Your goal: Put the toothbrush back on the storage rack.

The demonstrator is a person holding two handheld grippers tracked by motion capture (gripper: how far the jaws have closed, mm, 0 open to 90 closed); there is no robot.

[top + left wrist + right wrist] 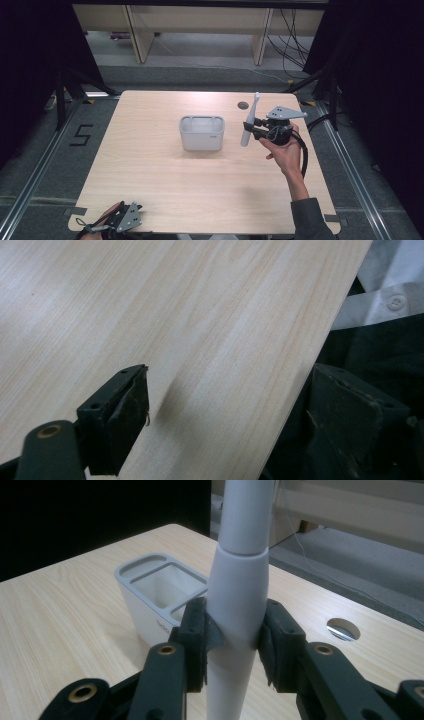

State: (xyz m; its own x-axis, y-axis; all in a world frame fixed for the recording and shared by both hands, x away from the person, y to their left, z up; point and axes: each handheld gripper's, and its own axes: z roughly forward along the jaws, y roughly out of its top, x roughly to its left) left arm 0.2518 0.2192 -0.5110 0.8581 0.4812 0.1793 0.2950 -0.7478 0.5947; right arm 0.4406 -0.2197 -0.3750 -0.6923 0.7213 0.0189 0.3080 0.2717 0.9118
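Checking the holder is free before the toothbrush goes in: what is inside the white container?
The white container shows an empty middle compartment; its bottom and the side slots stay hidden by its walls.

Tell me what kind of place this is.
Probably a lab recording station: a bare wooden table ringed by black curtains, a floor marker reading 5, and loose cables under desks behind.

Cut off: toothbrush (239,600) top and bottom by the right gripper view's edges, its midsection hidden under pads (212,639); left gripper (125,220) partly by the high view's bottom edge.
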